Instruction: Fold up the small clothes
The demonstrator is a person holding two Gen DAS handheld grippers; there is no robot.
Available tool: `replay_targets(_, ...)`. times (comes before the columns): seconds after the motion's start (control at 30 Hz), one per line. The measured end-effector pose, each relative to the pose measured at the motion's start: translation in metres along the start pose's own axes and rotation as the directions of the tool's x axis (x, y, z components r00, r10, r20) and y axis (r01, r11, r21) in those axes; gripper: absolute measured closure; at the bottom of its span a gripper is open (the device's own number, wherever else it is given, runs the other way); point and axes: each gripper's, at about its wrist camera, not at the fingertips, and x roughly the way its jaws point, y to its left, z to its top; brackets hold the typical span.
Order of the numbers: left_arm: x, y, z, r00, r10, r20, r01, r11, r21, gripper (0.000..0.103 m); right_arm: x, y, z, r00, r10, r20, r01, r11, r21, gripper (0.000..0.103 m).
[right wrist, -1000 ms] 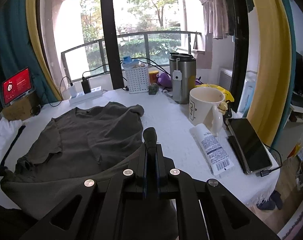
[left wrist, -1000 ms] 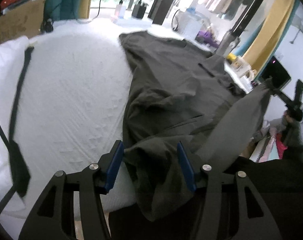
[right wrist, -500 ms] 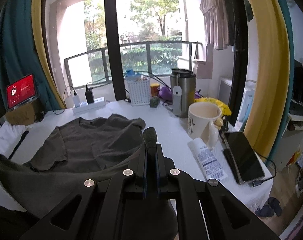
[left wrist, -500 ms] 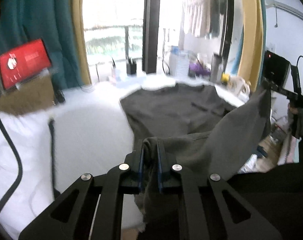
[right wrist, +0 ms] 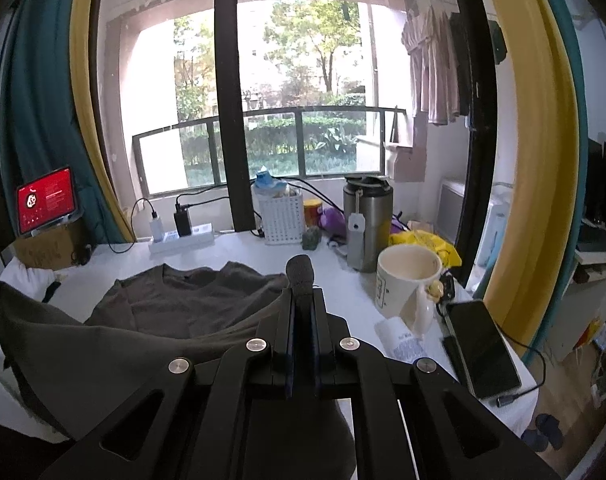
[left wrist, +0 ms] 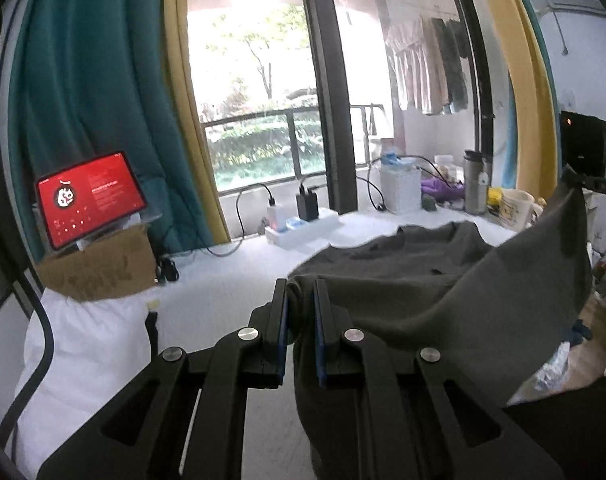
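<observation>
A dark grey T-shirt (left wrist: 415, 276) lies on the white table (left wrist: 231, 276), collar end far from me, its near hem lifted. My left gripper (left wrist: 299, 292) is shut on a bunched corner of that hem. In the right wrist view the same T-shirt (right wrist: 183, 304) stretches leftward as a raised sheet, and my right gripper (right wrist: 301, 296) is shut on its other hem corner, a tuft of cloth poking out above the fingertips. The hem hangs taut in the air between the two grippers. At the left view's right edge the other gripper's tip (left wrist: 595, 184) shows, holding the cloth.
On the table's right side stand a cream mug (right wrist: 409, 284), a steel flask (right wrist: 367, 220), a tube (right wrist: 401, 344) and a phone (right wrist: 481, 348) on a cable. A power strip (right wrist: 183, 240), white basket (right wrist: 281, 216), red-screened tablet (left wrist: 89, 196) on a cardboard box (left wrist: 99, 268) line the back.
The left gripper shut on the near hem corner, then rose and tipped up from looking down at the table. Both grippers lifted the hem higher off the table.
</observation>
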Motion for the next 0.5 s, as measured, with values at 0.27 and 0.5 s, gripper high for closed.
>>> replay_targets(0.27,0.028,0.000,0.012,0.999,0.034,0.013,-0.034,0.999,0.016,0.093,0.018,0.000,0.014,1.000,0.015,0.016,-0.015,1.000,-0.005,0.097)
replay_targets(0.5,0.052,0.005,0.019,0.999,0.047,-0.022,-0.047,0.999,0.001,0.093,0.041,-0.004,0.027,1.000,0.016,0.009,-0.016,1.000,0.014,0.097)
